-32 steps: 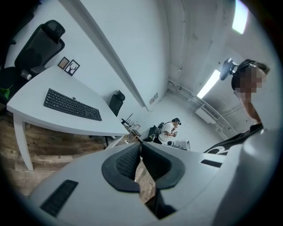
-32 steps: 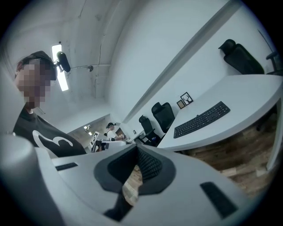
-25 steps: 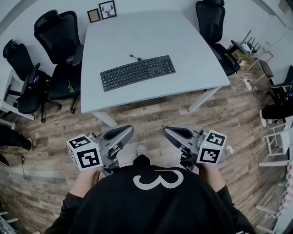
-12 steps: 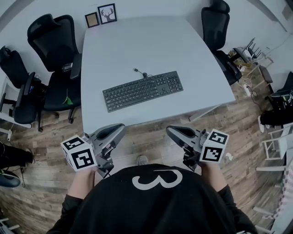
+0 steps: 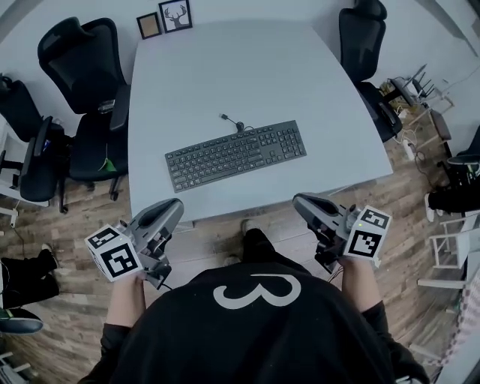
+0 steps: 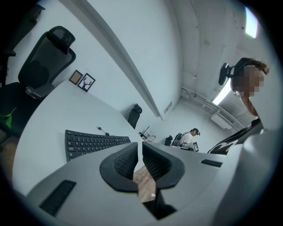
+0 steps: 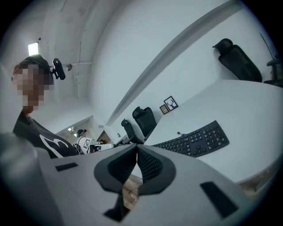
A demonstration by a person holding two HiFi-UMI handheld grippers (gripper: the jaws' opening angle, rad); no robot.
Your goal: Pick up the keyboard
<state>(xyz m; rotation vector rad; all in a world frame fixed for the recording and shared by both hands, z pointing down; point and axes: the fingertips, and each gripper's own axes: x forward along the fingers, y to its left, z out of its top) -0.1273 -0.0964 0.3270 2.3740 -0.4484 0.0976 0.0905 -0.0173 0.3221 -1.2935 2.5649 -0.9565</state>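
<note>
A black keyboard point(image 5: 235, 155) lies slanted on the grey table point(image 5: 225, 82), its short cable at the far edge. The same keyboard point(image 6: 90, 142) shows ahead in the left gripper view, and the keyboard point(image 7: 194, 140) appears ahead to the right in the right gripper view. My left gripper point(image 5: 174, 207) hangs at the table's near edge on the left, shut and empty. Off the near right corner, over the floor, my right gripper point(image 5: 299, 203) is shut with nothing in it. Both are short of the keyboard.
Black office chairs point(image 5: 79, 82) stand left of the table and another chair point(image 5: 365, 45) at its far right. Two small picture frames point(image 5: 165, 19) lean at the far edge. Cables and clutter point(image 5: 416, 94) lie on the wooden floor at right.
Both grippers have moved forward toward the table and spread a little apart. The table and keyboard sit closer in the head view. Jaws stayed shut.
</note>
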